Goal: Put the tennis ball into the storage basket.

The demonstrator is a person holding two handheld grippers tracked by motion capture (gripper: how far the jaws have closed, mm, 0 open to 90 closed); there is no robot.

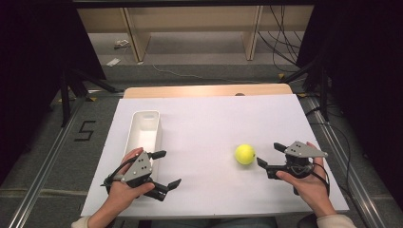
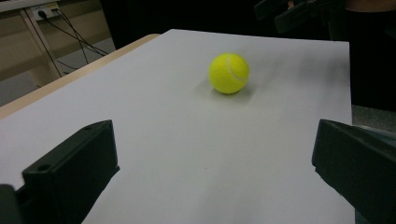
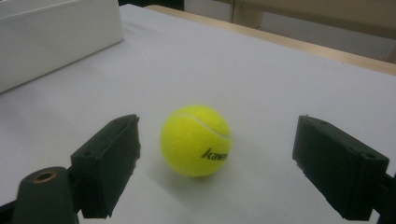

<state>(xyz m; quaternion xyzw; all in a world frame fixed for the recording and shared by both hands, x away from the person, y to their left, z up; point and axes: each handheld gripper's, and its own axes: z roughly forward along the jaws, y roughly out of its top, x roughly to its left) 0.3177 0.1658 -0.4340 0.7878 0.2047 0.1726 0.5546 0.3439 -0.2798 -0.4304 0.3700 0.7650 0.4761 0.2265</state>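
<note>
A yellow tennis ball [image 1: 244, 154] lies on the white sheet [image 1: 209, 128] right of the middle. My right gripper [image 1: 269, 155] is open just to the ball's right, jaws pointing at it. In the right gripper view the ball [image 3: 195, 140] sits ahead of my right gripper [image 3: 215, 158], centred on the gap and not touched. My left gripper [image 1: 166, 168] is open near the front left, beside the near end of a white tray [image 1: 144, 133]. The left gripper view shows the ball [image 2: 229, 73] far ahead of my left gripper [image 2: 215, 168], whose jaws hold nothing.
The long white tray's wall [image 3: 56, 37] stands at the sheet's left. The table's wooden edge [image 1: 206, 90] runs along the back. Dark stands and cables [image 1: 285, 42] sit on the floor beyond. Open sheet lies between the two grippers.
</note>
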